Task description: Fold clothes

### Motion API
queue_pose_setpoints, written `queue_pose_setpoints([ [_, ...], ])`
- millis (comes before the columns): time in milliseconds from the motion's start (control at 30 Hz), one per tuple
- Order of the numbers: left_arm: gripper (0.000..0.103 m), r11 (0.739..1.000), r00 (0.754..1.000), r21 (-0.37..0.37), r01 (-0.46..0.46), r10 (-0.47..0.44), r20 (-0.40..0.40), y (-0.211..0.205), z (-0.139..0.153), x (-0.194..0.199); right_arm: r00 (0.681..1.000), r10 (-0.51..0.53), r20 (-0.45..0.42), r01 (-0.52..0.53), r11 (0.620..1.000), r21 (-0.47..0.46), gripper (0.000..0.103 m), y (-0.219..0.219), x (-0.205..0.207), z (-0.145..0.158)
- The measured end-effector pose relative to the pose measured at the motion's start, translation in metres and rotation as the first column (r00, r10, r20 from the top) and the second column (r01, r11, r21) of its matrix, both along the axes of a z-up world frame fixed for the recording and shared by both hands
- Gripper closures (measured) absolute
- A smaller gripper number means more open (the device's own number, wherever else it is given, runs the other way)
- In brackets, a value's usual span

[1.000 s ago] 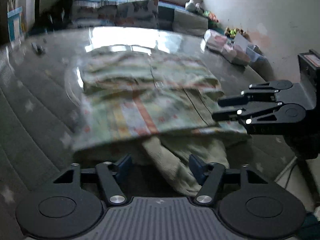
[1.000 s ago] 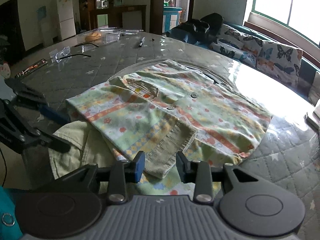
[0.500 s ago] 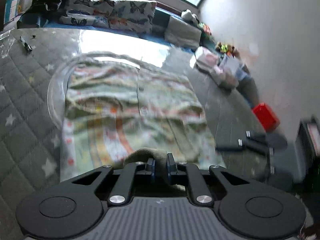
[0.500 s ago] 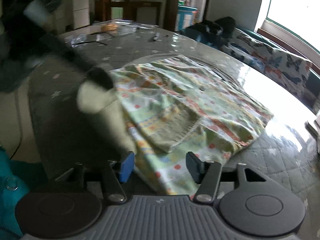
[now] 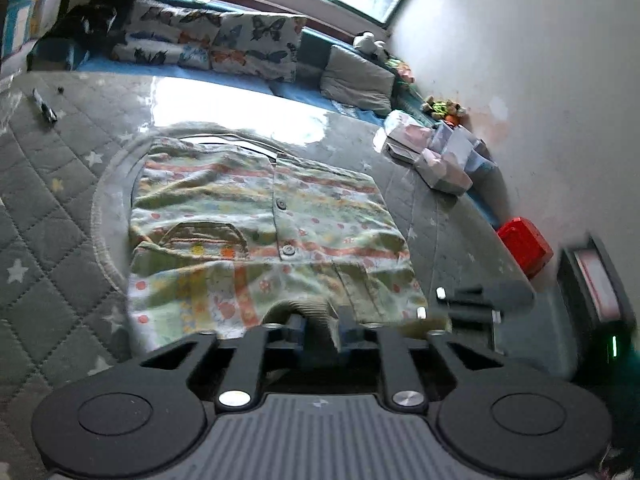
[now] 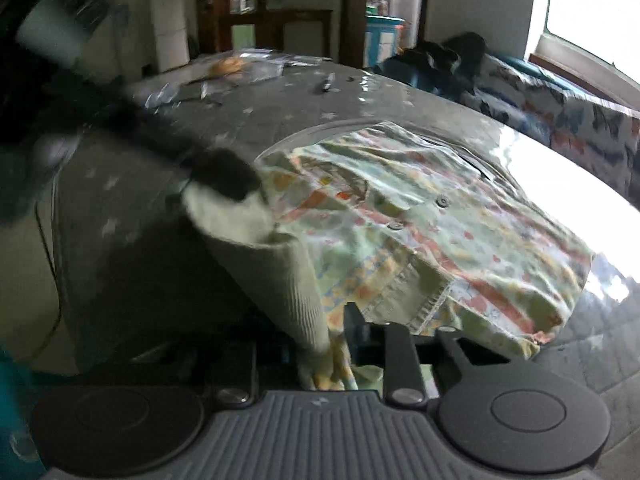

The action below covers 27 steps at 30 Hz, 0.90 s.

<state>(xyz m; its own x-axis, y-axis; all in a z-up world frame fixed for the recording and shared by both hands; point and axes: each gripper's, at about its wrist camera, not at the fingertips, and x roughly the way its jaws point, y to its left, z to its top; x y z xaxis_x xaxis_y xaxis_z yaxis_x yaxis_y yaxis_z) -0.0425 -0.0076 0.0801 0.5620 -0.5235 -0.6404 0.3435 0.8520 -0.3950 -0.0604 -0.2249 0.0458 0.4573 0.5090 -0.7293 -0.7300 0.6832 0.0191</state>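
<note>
A patterned child's shirt (image 5: 260, 216) with buttons and a chest pocket lies flat on the quilted table (image 5: 48, 208). At its near edge an olive ribbed strip (image 5: 316, 314) of the shirt rises between the fingers of my left gripper (image 5: 322, 328). These jaws are opening, but the strip still fills the narrow gap. In the right wrist view the strip (image 6: 288, 280) stretches from the blurred left gripper (image 6: 224, 172) down to my right gripper (image 6: 320, 340). Its jaws are closing on the strip and the shirt's (image 6: 420, 216) yellow-patterned edge. The right gripper (image 5: 452, 304) shows blurred at the shirt's right corner.
A pen (image 5: 44, 106) lies at the table's far left. Plastic packets (image 5: 436, 156) sit at the far right, with a red box (image 5: 524, 246) beyond the table edge. Butterfly cushions (image 5: 256, 48) line a bench behind. Clear plastic bags (image 6: 240, 68) lie at the far end.
My left gripper went from wide open to closed on the olive strip and lifted it. The right gripper widened, moved to the shirt's edge and closed on the fabric there.
</note>
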Motion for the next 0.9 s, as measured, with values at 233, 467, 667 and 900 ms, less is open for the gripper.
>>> queue_pose_setpoints([
  [233, 0.027, 0.978, 0.986, 0.209, -0.024, -0.012, 0.167, 0.009, -0.006, -0.042, 0.998, -0.049, -0.036, 0.052, 0.996, 0.073, 0.084, -0.012, 0.015, 0.014],
  [467, 0.026, 0.891, 0.943, 0.451, -0.049, -0.107, 0.314, -0.007, -0.028, -0.062, 0.997, -0.073, -0.029, 0.075, 0.993, 0.093, 0.085, -0.011, 0.022, 0.021],
  [667, 0.034, 0.813, 0.900, 0.581, -0.040, -0.224, 0.375, -0.023, -0.049, -0.057, 0.996, -0.092, -0.022, 0.094, 0.990, 0.105, 0.085, -0.014, 0.022, 0.024],
  [900, 0.085, 0.780, 0.886, 0.623, -0.054, -0.250, 0.391, -0.018, -0.056, -0.050, 0.995, -0.098, 0.000, 0.097, 0.988, 0.121, 0.090, -0.018, 0.017, 0.024],
])
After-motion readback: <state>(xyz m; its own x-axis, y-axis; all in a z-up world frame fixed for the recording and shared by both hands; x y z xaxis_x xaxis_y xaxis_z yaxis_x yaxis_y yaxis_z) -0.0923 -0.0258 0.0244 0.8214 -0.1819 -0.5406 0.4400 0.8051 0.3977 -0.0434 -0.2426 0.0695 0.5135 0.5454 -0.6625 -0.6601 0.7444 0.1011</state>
